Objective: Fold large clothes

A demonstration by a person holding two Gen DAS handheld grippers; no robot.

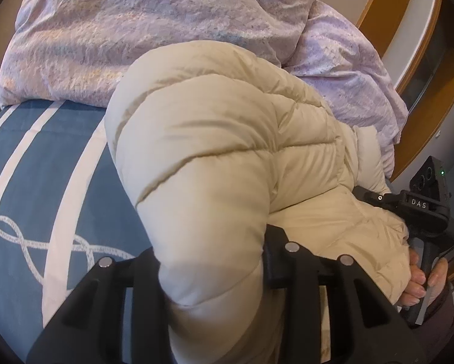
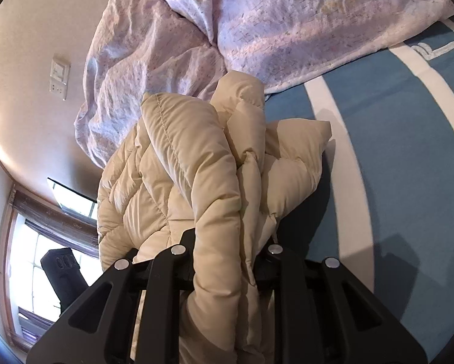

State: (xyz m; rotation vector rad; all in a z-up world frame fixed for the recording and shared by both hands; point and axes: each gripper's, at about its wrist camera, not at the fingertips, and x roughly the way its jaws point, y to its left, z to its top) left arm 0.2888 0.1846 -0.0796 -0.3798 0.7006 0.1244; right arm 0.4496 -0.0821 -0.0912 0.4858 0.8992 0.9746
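here the left claw (image 1: 211, 261) was clamped on a thick bunched fold of the cream puffer jacket (image 1: 227, 139), the padding swelling out between its black fingers (image 1: 287, 261) and filling the middle of the left wrist view. the jacket lay heaped on the bed, over the blue bedspread (image 1: 29, 182) with its white stripes and looped rope pattern. behind it, a crumpled lilac duvet (image 1: 136, 30) was piled along the far side of the bed, touching the jacket's upper edge.

likewise, the right claw (image 2: 224, 257) was clamped on another bunch of the jacket (image 2: 196, 166), the quilted folds squeezed between its fingers (image 2: 178, 251) and standing up in front of the camera. one corner of the jacket stuck out to the side above the bedspread (image 2: 394, 166), with a dark shadow under it. the duvet (image 2: 257, 30) lay crumpled beyond.

in the left wrist view the right claw's black body, lettered das, showed at the far edge, with the person's right hand (image 1: 424, 279) wrapped round its handle just beside the jacket. a wall switch (image 2: 58, 77) and a bright window (image 2: 35, 257) showed in the right wrist view.
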